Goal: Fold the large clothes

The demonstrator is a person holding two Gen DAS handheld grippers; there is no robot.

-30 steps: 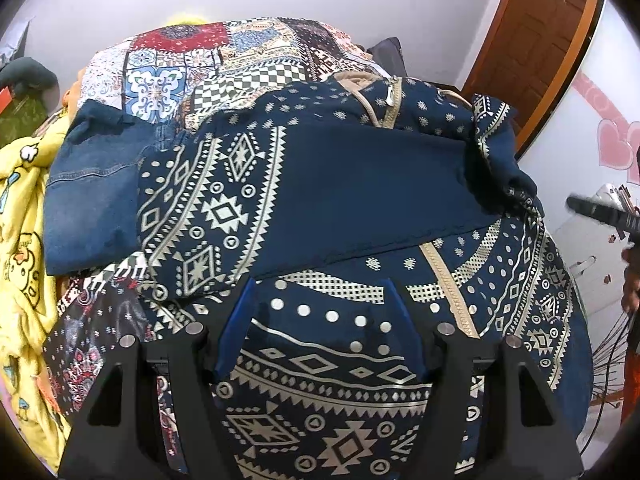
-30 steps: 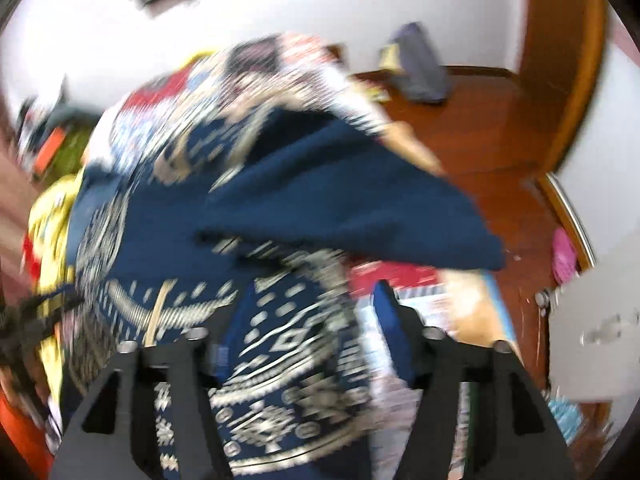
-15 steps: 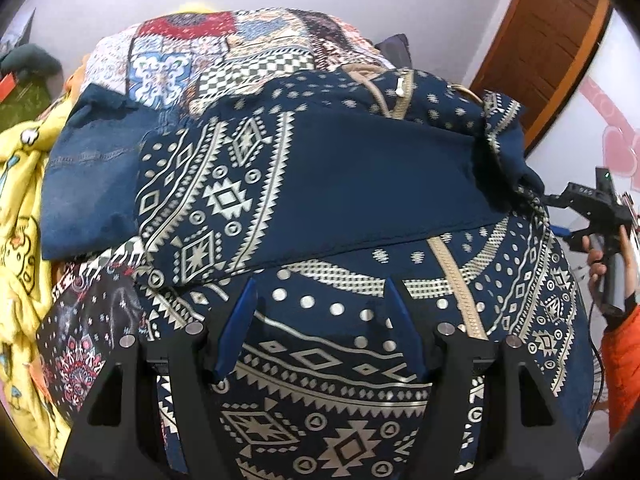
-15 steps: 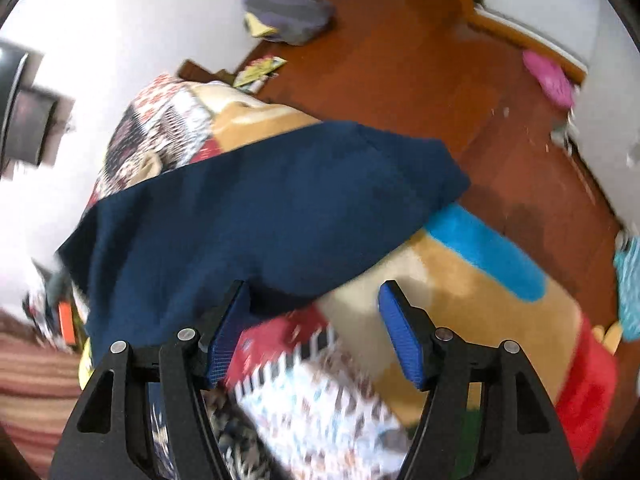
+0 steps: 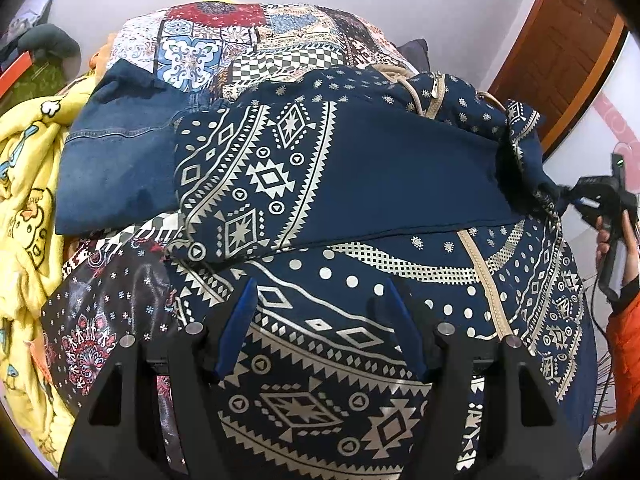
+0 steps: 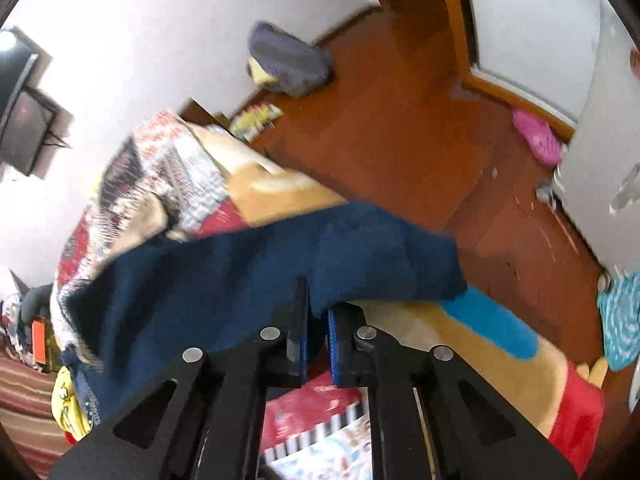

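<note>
Fabric of the navy patterned garment lay directly under my left gripper, whose jaws stood wide apart over the cloth and held nothing. My right gripper told the other story: where its jaws had stood wide half a second before, they had now come almost together on the plain navy edge of the same garment, with cloth pinched between the blue pads. I judged this a fresh grip, just taken.

Beyond the left jaws, a plain navy fold lay across the garment's printed body, with the zip and drawcord near the far edge. From that view the right gripper showed at the garment's right corner, held by a hand in an orange sleeve.

Further off, a denim piece lay to the left, the patchwork bedcover beneath, and a yellow cartoon blanket at the edge.

With the corner secured, I judged the next fold could begin; the left gripper was not yet engaged.
</note>
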